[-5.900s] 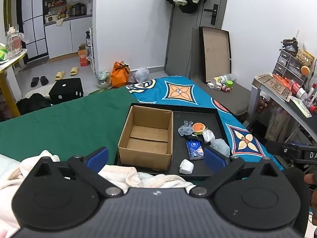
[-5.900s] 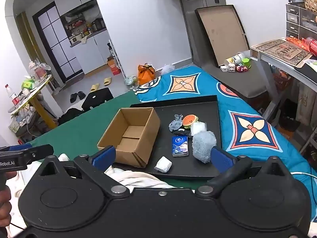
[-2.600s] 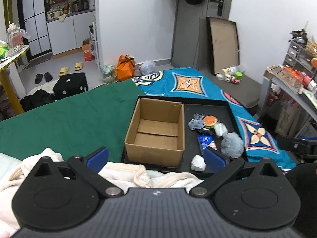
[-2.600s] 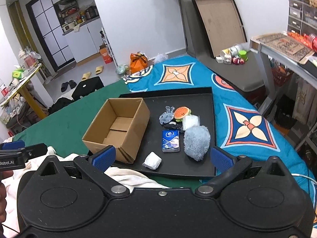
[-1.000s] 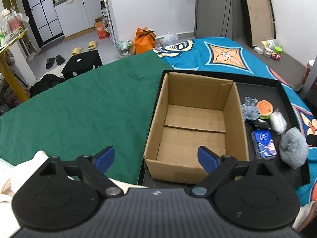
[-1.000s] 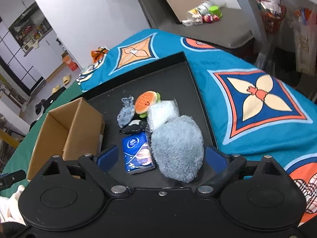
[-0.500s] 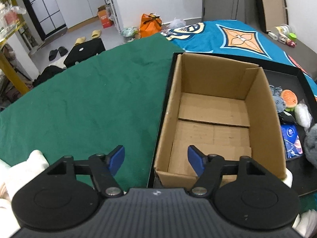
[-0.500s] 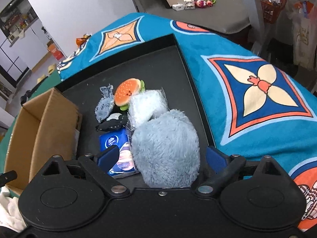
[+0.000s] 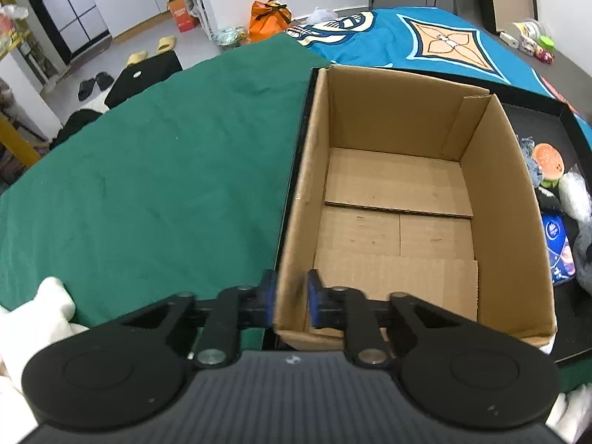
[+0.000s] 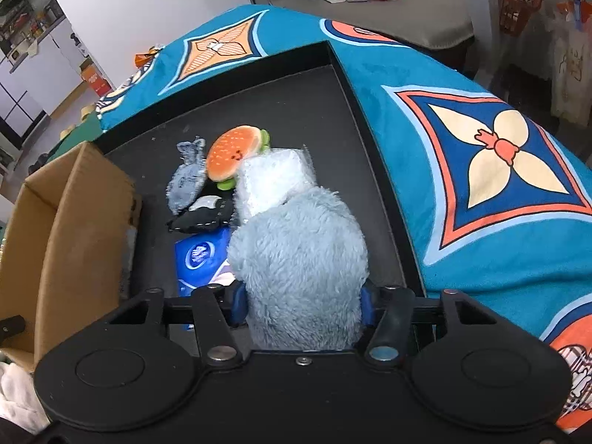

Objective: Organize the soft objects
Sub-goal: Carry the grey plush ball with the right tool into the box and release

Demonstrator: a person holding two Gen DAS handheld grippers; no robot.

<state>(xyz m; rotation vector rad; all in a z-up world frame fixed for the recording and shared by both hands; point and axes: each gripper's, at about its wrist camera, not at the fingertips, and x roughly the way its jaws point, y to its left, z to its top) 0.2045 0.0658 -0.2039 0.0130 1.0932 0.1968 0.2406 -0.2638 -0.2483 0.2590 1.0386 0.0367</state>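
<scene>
Cardboard is what my left gripper (image 9: 290,298) has just closed on: its pads pinch the near-left wall of the empty cardboard box (image 9: 399,199), which sits on the black tray (image 10: 281,85). My right gripper (image 10: 301,305) has just been closing around the fluffy grey plush (image 10: 299,259), pads pressing its sides, while it rests on the tray beside the blue tissue pack (image 10: 199,259). Fur compresses, so I judge the plush could slip out on the lift (a shallow bite would do it). It might also drag the white pouch (image 10: 273,181) touching it, or tug the thin box wall askew.
</scene>
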